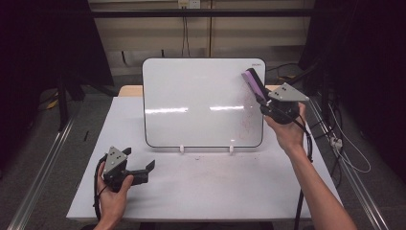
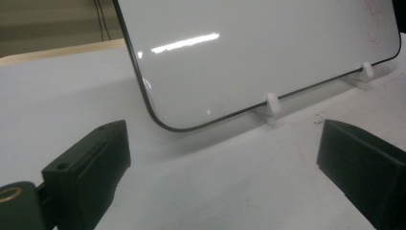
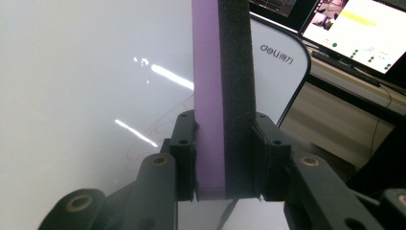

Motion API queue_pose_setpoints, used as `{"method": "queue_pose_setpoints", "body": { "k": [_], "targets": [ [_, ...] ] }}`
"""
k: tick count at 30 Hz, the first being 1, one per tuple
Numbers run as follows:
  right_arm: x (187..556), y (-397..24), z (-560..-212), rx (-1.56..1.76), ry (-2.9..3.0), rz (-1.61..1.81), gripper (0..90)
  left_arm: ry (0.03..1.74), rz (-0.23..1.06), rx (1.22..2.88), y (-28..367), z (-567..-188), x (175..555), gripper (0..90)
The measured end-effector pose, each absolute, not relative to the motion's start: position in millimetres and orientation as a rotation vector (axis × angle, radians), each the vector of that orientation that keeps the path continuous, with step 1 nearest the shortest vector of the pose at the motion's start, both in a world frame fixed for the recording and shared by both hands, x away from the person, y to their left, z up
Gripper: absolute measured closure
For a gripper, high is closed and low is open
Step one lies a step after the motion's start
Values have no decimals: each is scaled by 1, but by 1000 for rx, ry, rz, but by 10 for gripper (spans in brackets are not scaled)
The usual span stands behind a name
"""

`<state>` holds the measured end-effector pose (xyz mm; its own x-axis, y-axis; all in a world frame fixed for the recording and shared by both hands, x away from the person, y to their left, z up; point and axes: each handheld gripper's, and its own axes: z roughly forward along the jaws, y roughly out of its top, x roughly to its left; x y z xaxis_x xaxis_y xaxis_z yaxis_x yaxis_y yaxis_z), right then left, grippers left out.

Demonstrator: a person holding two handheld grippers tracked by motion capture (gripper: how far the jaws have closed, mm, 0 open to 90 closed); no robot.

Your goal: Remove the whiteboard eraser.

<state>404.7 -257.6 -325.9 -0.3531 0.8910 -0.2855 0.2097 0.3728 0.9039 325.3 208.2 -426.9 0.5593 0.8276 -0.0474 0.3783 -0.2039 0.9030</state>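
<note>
Clearly the right gripper (image 3: 225, 158) is clamping an eraser (image 3: 222, 91), purple back and black foam, holding it at the upper right corner of the whiteboard (image 1: 191, 103). Its jaws are pinching the eraser's two broad faces. The left gripper (image 1: 143, 168) is resting gaping and empty on the table (image 1: 210, 191), near the board's lower left. Wiping well probably means turning the foam flat onto the faint red smears (image 1: 246, 117) and pressing evenly. The board's corner is reading "deli" (image 3: 277, 54).
</note>
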Motion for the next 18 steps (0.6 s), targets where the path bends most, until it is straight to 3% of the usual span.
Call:
{"method": "queue_pose_setpoints", "body": {
  "k": [13,18],
  "targets": [
    [391,-253,-342,996,1792,1114,662,1027,620,1755,203,-415,342,47],
    [385,-249,-344,988,1800,1143,663,992,576,1771,192,-412,348,42]
  ]
}}
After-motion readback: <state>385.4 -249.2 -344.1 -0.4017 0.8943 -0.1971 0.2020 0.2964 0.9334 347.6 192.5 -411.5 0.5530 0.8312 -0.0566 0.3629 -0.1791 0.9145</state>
